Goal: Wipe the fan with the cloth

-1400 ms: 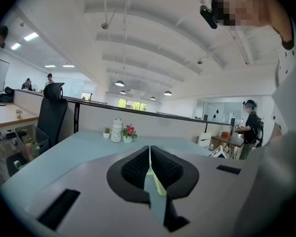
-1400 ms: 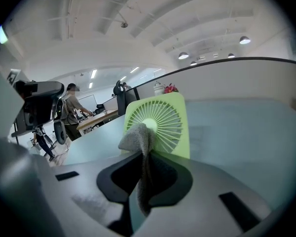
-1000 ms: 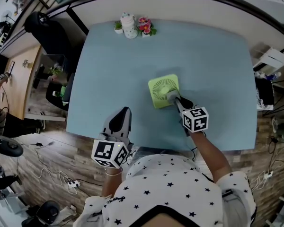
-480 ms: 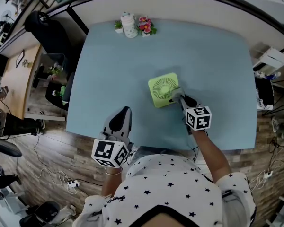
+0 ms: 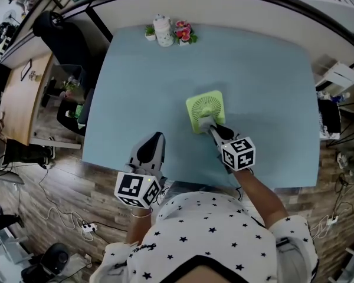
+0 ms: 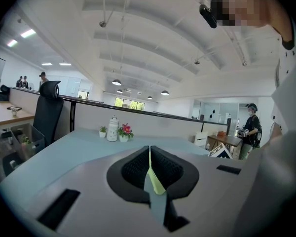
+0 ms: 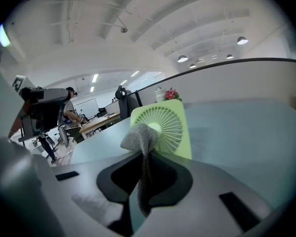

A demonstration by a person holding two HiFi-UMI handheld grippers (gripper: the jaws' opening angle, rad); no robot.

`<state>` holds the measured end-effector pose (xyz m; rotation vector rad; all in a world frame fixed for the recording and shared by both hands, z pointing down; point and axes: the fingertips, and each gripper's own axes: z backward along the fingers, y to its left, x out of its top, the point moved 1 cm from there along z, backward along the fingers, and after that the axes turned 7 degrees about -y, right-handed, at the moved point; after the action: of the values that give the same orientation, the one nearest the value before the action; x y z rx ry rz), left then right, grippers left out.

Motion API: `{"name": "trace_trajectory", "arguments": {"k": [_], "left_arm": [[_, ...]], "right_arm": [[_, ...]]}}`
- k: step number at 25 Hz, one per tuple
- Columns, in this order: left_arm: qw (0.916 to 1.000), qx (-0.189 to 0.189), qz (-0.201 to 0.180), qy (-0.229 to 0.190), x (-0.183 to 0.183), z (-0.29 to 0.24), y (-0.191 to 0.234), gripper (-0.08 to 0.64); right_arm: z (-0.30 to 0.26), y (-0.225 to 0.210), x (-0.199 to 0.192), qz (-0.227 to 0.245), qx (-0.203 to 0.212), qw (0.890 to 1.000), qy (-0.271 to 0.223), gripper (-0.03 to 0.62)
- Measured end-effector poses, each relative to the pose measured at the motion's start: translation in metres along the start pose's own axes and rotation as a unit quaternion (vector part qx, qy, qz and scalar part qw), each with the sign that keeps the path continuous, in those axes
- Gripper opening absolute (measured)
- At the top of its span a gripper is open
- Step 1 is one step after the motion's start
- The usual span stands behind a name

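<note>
While the right tool (image 5: 210, 127) clamps the grey cloth (image 7: 138, 138) against the green fan (image 5: 206, 107), wiping seems underway, not finished; the left tool (image 5: 151, 141) idles, closed and empty.

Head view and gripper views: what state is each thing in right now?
Right tongs: shut on the cloth.
Left tongs: shut, empty, apart from the fan.
Cloth: bunched end against the fan's grille.
Fan: on the table, grille facing the right tongs.
</note>
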<state>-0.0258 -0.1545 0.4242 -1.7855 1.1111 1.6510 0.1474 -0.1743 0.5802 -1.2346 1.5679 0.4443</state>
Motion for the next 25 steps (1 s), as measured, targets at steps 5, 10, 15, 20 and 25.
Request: {"name": "trace_trajectory", "arguments": {"k": [5, 10, 15, 20, 25], "left_arm": [[0.9999, 0.015, 0.002, -0.004, 0.002, 0.008, 0.007, 0.034], [0.9996, 0.029, 0.004, -0.005, 0.0, 0.018, 0.015, 0.034], [0.9994, 0.035, 0.005, -0.003, -0.003, 0.022, 0.02, 0.034], [0.9995, 0.03, 0.004, -0.004, -0.001, 0.019, 0.016, 0.034], [0.9998, 0.021, 0.001, -0.002, -0.001, 0.013, 0.011, 0.032]], "right_arm": [[-0.018, 0.033, -0.016, 0.024, 0.044, 0.998, 0.031, 0.035], [-0.027, 0.041, -0.028, 0.032, 0.051, 0.997, 0.05, 0.035], [-0.029, 0.035, -0.036, 0.042, 0.039, 0.996, 0.062, 0.035], [-0.025, 0.025, -0.035, 0.04, 0.028, 0.997, 0.06, 0.035], [-0.018, 0.009, -0.032, 0.033, 0.01, 0.998, 0.056, 0.035]]}}
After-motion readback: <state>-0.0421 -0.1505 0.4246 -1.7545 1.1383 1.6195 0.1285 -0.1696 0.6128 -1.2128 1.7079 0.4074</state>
